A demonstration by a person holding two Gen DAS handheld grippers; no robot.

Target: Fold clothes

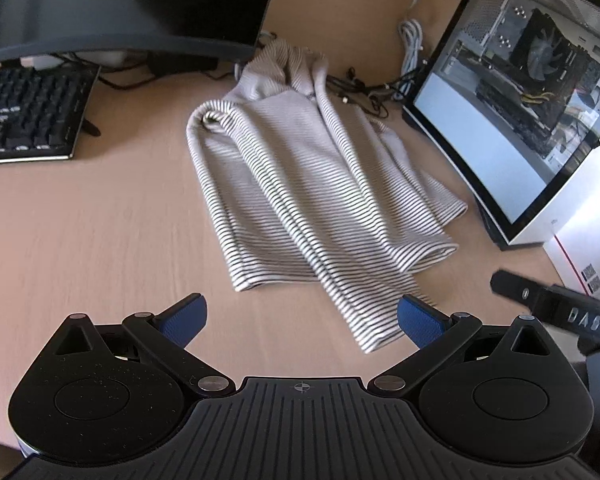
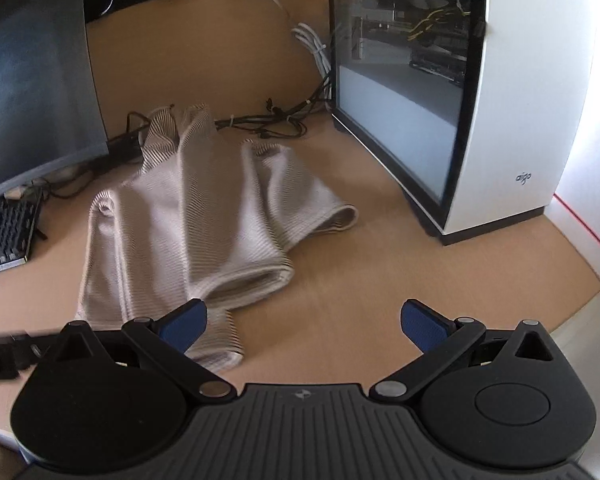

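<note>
Left wrist view: the left gripper (image 1: pixel 302 320) hung wide open and empty; the shirt (image 1: pixel 300 184) lay just ahead on the desk (image 1: pixel 80 232), partly folded, long axis running away, a strip trailing between the fingers.

Right wrist view: the right gripper (image 2: pixel 303 326) gaped empty too; the shirt (image 2: pixel 192 216) lay ahead-left, its near strip by the left finger (image 2: pixel 184 326).

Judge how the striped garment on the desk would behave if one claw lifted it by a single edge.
The striped garment would probably sag and unfold, since it lies in soft, loose folds. It looks thin, so likely light. Pushed, it would probably bunch on the wooden desk rather than slide whole.
</note>
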